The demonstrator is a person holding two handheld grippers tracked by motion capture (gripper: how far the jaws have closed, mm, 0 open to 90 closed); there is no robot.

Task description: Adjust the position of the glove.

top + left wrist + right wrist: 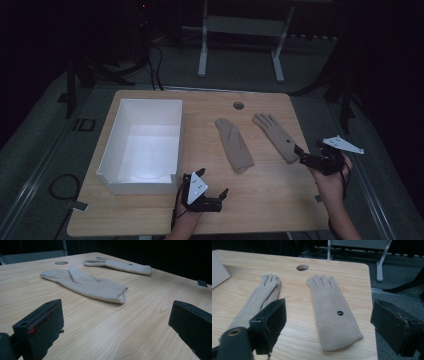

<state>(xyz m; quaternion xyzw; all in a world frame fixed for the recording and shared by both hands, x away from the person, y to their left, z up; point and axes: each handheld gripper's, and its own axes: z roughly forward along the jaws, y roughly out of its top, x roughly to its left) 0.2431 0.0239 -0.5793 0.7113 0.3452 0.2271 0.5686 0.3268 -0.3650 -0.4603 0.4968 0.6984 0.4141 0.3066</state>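
Two beige gloves lie flat on the wooden table, well apart from each other and to the right of the white bin. The right glove lies fingers pointing away from the person, cuff toward the table's right edge; in the right gripper view it shows a small black dot on its back and its cuff lies between the two jaws, a little ahead of them. The right gripper hovers at that cuff with its jaws wide apart, holding nothing; whether a jaw tip touches the cuff cannot be told. The left glove lies near the table's middle, with its cuff toward the person; in the left gripper view it lies ahead on the wood, its open cuff turned toward the camera and the other glove farther back. The left gripper sits low over the table's near edge, just right of the bin's near corner and apart from the left glove, jaws spread wide and empty. A round hole sits in the tabletop beyond the gloves. The bin holds nothing that can be seen.
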